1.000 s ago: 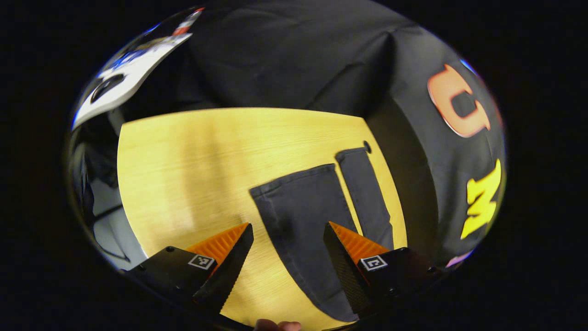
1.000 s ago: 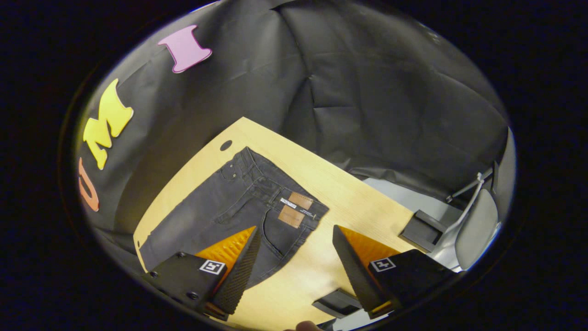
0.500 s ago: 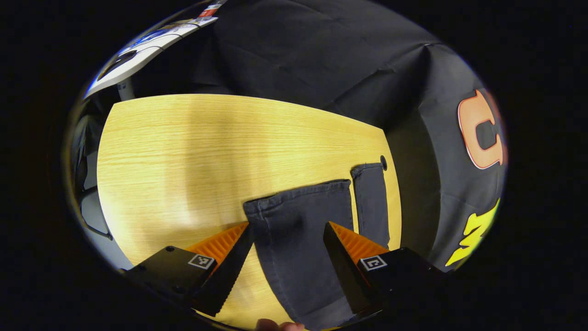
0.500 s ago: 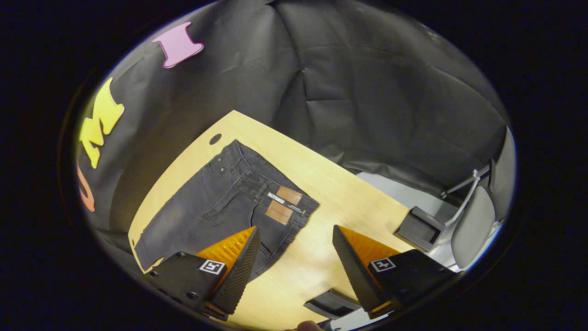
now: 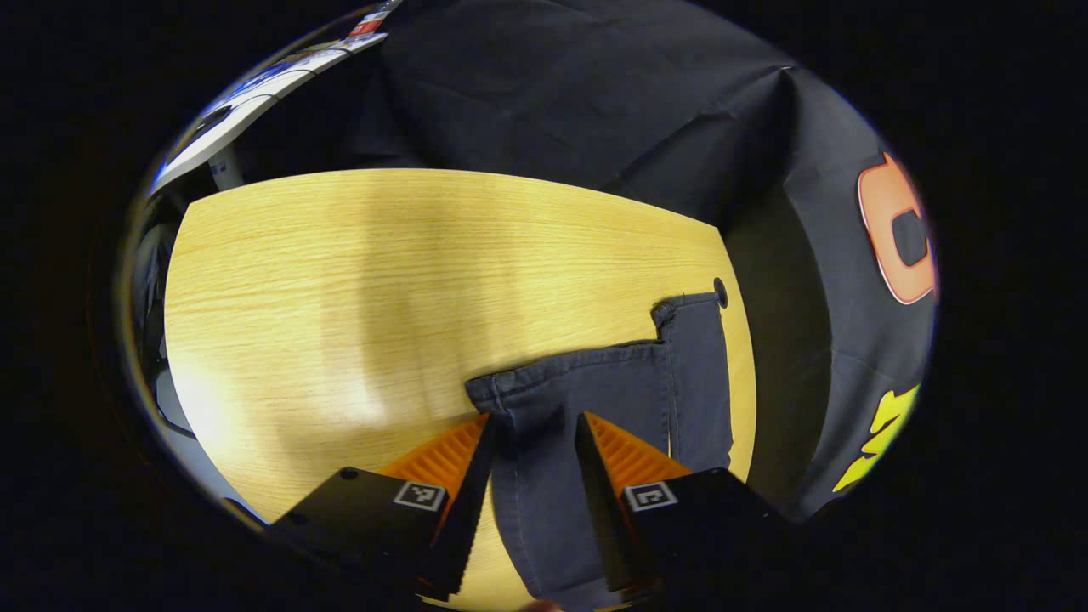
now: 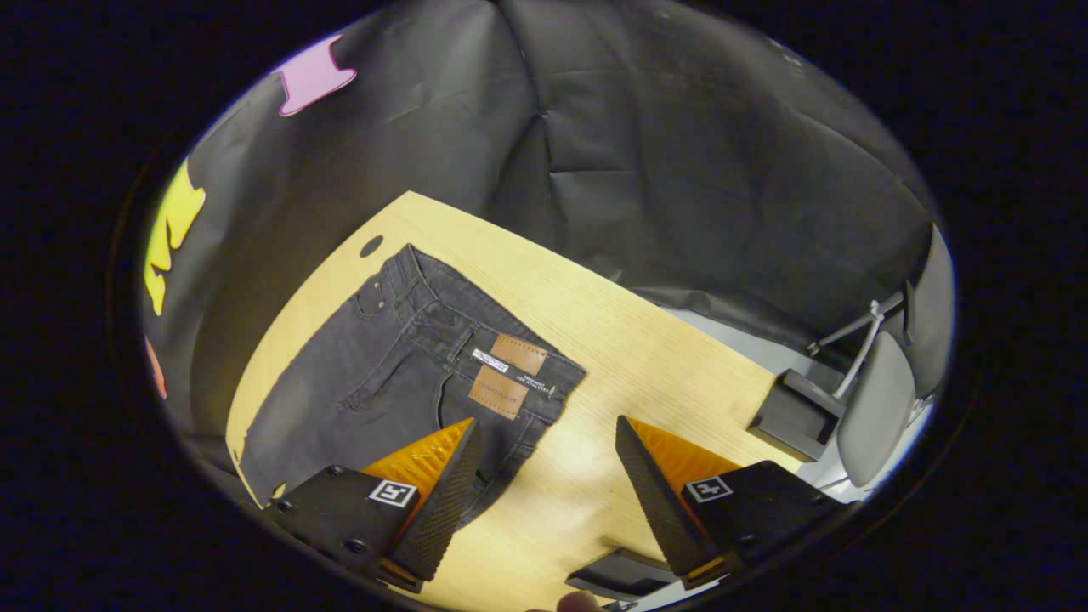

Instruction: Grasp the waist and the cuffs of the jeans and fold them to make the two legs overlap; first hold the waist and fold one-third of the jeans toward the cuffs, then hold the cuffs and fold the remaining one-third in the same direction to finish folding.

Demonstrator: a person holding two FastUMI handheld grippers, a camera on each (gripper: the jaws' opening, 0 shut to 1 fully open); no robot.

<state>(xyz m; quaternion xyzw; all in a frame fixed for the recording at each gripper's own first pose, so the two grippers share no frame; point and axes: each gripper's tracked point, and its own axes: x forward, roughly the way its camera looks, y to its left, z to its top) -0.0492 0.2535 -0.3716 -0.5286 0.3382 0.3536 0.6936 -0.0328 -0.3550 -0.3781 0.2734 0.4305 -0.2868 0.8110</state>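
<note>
Tongs [image 5: 534, 425] over flat dark jeans [image 5: 595, 399]

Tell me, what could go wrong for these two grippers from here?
The left gripper straddles the near cuff just inside its hem; closing there might catch only one layer. The jeans lie close to the table's far edge, so a tug might pull them over. The right gripper hangs open beside the waist, not over it.

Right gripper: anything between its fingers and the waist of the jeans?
In the right gripper view, only bare table lies between the open right gripper and the jeans' waist; one finger overlaps the denim.
</note>
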